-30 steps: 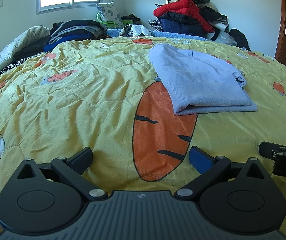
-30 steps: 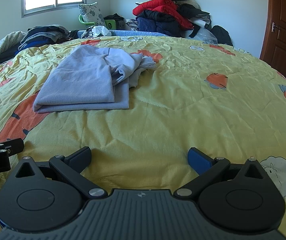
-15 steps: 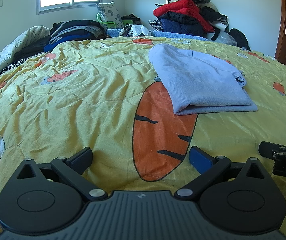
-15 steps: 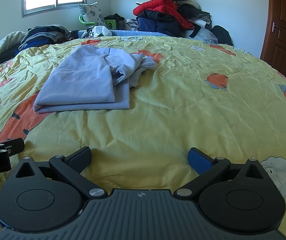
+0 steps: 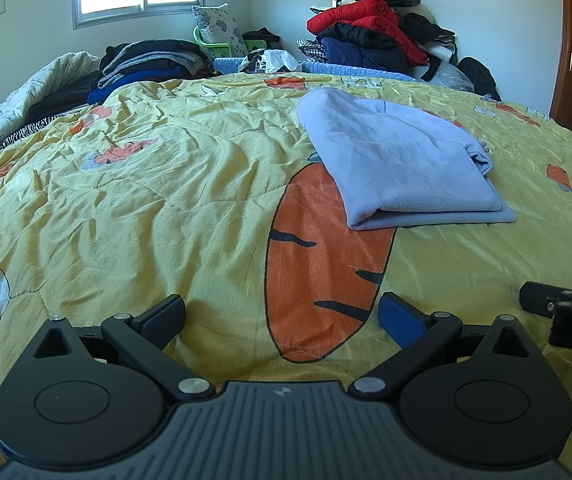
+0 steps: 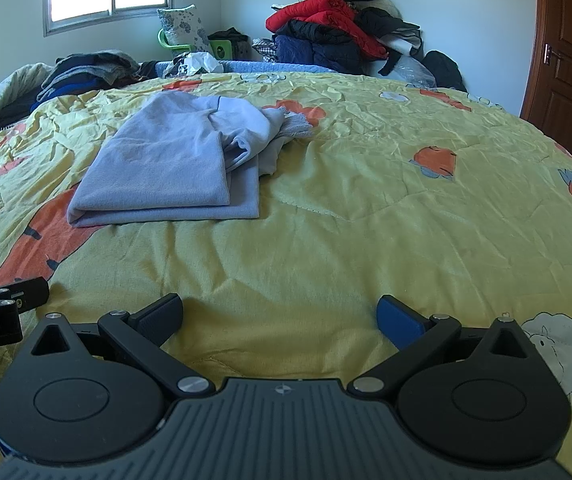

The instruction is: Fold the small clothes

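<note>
A pale blue garment point(image 5: 402, 168) lies folded on the yellow carrot-print quilt point(image 5: 157, 200), ahead and right of my left gripper point(image 5: 281, 314). In the right wrist view the same garment point(image 6: 173, 168) lies ahead and to the left, with a bunched sleeve and a whitish edge at its far right. My right gripper point(image 6: 279, 314) rests low over bare quilt point(image 6: 386, 200). Both grippers are open with nothing between their fingers, well short of the garment. Each gripper shows at the edge of the other's view.
Stacked dark clothes point(image 5: 153, 60) lie at the bed's far left. A heap of red and dark jackets point(image 5: 370, 36) stands against the far wall. A brown door point(image 6: 570, 60) is at the right. Wide stretches of bare quilt surround the garment.
</note>
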Action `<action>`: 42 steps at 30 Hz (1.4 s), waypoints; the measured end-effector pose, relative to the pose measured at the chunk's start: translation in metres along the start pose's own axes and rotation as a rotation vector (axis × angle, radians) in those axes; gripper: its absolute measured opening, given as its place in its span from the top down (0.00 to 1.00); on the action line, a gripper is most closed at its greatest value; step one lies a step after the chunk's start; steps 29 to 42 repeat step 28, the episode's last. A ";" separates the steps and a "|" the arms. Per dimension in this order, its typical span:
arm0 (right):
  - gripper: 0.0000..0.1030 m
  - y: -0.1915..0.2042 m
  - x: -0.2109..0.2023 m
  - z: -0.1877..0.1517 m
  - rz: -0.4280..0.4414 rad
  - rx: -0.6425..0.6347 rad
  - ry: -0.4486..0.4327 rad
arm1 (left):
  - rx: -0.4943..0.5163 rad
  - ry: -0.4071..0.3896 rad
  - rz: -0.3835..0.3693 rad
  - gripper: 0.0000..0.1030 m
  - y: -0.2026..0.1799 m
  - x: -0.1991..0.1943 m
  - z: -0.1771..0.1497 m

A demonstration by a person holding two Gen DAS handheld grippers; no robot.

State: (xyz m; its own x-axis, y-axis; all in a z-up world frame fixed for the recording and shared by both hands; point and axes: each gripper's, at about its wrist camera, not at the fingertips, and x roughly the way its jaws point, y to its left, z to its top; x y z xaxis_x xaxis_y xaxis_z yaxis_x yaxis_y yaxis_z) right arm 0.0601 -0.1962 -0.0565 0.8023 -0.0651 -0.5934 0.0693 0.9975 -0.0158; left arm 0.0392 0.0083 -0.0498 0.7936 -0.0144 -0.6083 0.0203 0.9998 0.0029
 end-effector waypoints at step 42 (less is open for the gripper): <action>0.00 0.002 0.001 0.000 0.007 -0.010 0.006 | 0.000 0.000 0.000 0.00 0.000 0.000 0.000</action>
